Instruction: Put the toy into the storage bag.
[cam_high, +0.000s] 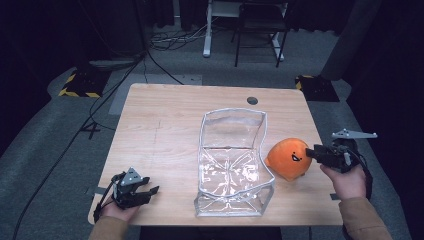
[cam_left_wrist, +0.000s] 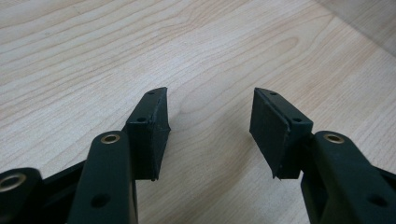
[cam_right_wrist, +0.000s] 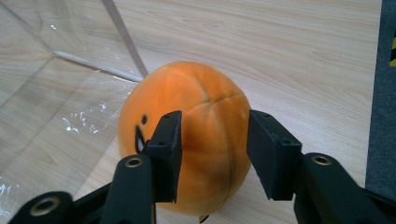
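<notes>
High view: pale wooden table on grey carpet, dark room, cables and a chair beyond. Clear plastic bag at centre. Orange plush toy just right of bag, directly before right tongs; jaws apart, flanking it, not pressing. Left tongs, jaws parted, nothing between, near front-left edge; hand low, resting.

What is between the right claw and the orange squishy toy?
Nothing visible. The right gripper points straight at the orange plush toy, its open jaws either side of it with only air between. The clear plastic bag lies beside the toy, not in the way.
</notes>
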